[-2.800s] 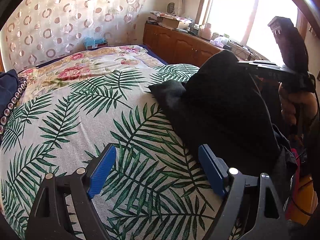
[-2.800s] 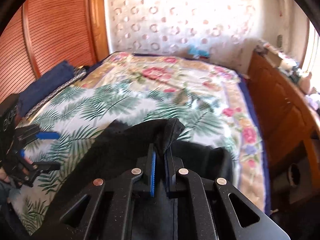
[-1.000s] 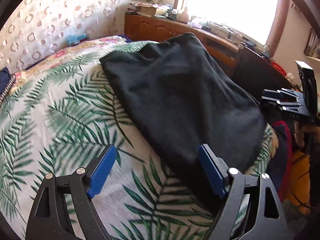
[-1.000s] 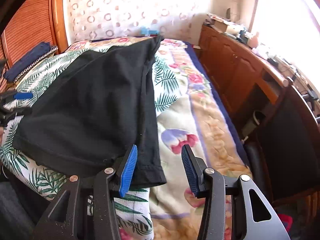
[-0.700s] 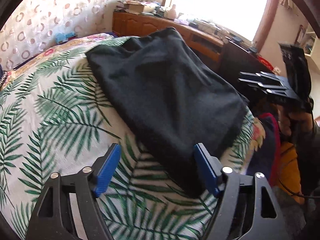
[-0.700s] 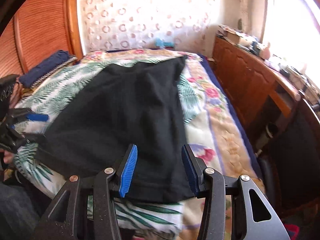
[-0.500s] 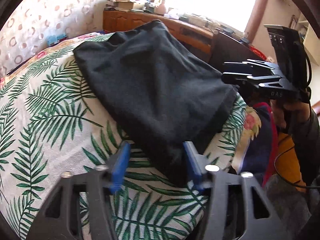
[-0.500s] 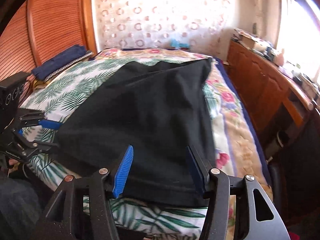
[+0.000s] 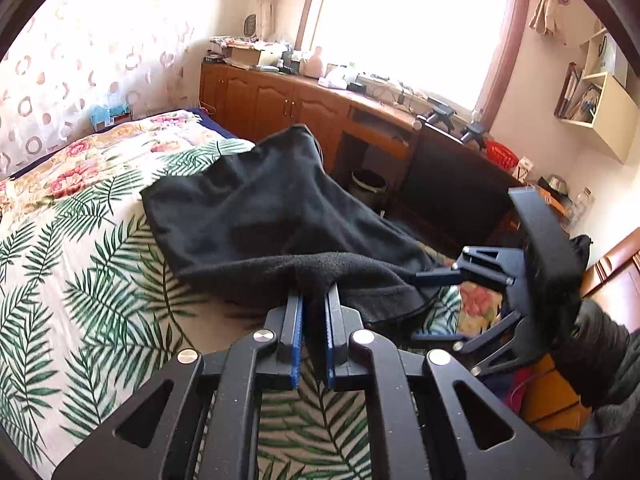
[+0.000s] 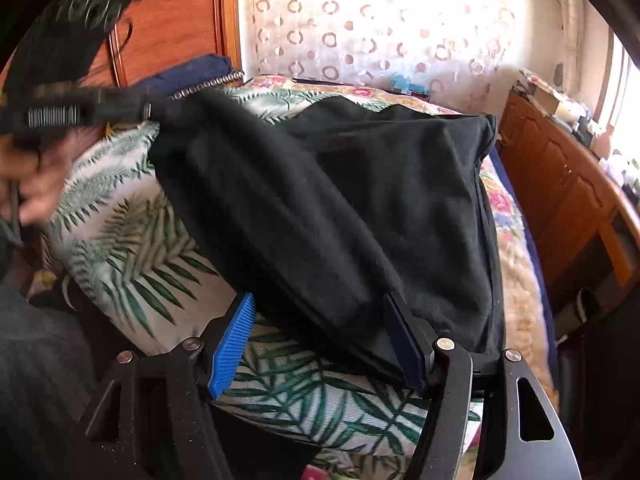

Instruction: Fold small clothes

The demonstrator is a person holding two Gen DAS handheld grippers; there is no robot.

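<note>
A black garment (image 9: 272, 208) lies spread on the palm-leaf bedspread (image 9: 80, 280). My left gripper (image 9: 314, 304) is shut on the garment's near hem and lifts that corner off the bed. In the right wrist view the garment (image 10: 360, 200) drapes from that lifted corner down across the bed. My right gripper (image 10: 320, 340) is open; the garment's near edge lies between its blue fingers (image 10: 232, 344) and covers the right one. The right gripper also shows in the left wrist view (image 9: 436, 308), open around the hem at the bed's right edge.
A wooden cabinet (image 9: 288, 100) with clutter runs under the window. A dark chair (image 9: 452, 188) and a bin (image 9: 368, 184) stand beside the bed. A folded navy item (image 10: 184, 74) lies near the wooden headboard (image 10: 172, 12). A floral quilt (image 9: 120, 148) covers the far bed.
My left gripper has closed on the garment's near hem and raised it. My right gripper has moved in so the hem lies between its open fingers.
</note>
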